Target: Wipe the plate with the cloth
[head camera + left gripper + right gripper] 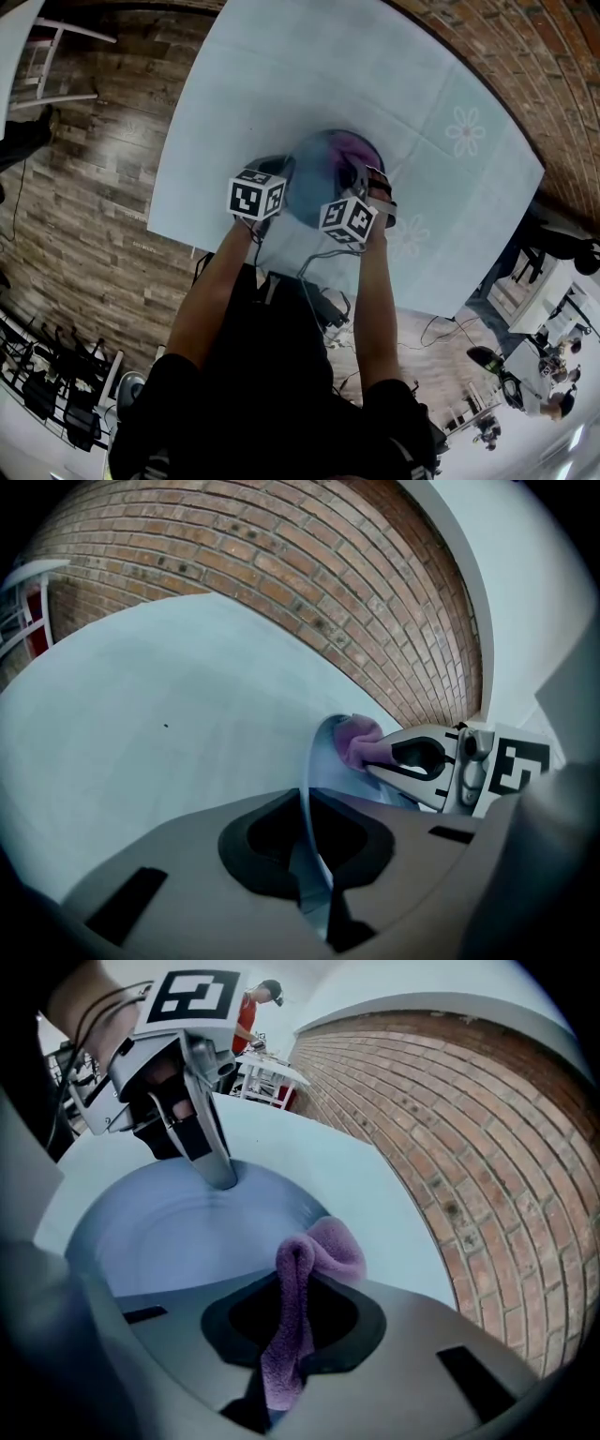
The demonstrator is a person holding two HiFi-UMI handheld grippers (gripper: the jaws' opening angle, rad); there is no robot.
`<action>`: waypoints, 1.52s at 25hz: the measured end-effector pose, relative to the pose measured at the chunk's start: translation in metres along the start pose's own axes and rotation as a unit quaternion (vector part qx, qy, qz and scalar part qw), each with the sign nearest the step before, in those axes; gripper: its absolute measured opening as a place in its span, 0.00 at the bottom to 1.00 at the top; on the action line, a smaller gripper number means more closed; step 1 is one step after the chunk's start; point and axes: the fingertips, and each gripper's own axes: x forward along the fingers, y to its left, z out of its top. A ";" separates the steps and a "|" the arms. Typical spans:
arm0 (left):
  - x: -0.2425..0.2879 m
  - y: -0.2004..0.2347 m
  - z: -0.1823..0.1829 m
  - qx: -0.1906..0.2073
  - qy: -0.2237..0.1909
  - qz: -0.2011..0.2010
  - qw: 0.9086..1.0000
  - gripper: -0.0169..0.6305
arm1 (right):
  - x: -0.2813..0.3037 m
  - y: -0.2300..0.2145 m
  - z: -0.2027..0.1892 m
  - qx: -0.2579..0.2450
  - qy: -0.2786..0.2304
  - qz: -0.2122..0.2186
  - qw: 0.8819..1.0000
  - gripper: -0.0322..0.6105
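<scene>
i'm clamping the plate's rim in the left hand-held gripper, tilted over the bench. the right hand-held gripper is pinching the cloth, whose free end is lying straight ahead against the plate's face.

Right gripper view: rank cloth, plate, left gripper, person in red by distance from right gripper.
1. cloth: clamped in the jaws, centre.
2. plate: just beyond, lower left.
3. left gripper: on plate's far rim, upper left.
4. person in red: far background, top.
</scene>
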 end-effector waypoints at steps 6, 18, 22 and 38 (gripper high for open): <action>0.001 -0.001 0.001 -0.001 -0.001 0.000 1.000 0.09 | 0.006 0.002 0.001 0.034 0.002 0.021 0.999 0.15; 0.000 -0.001 0.000 -0.008 -0.004 0.002 1.000 0.09 | 0.003 0.014 0.002 0.040 -0.006 0.047 0.998 0.15; 0.000 0.001 0.000 -0.011 -0.004 0.002 1.000 0.09 | 0.002 0.028 0.004 0.035 -0.007 0.070 0.997 0.15; 0.000 0.000 0.000 -0.014 -0.005 0.004 1.000 0.09 | -0.009 0.058 0.017 0.016 -0.031 0.102 0.994 0.15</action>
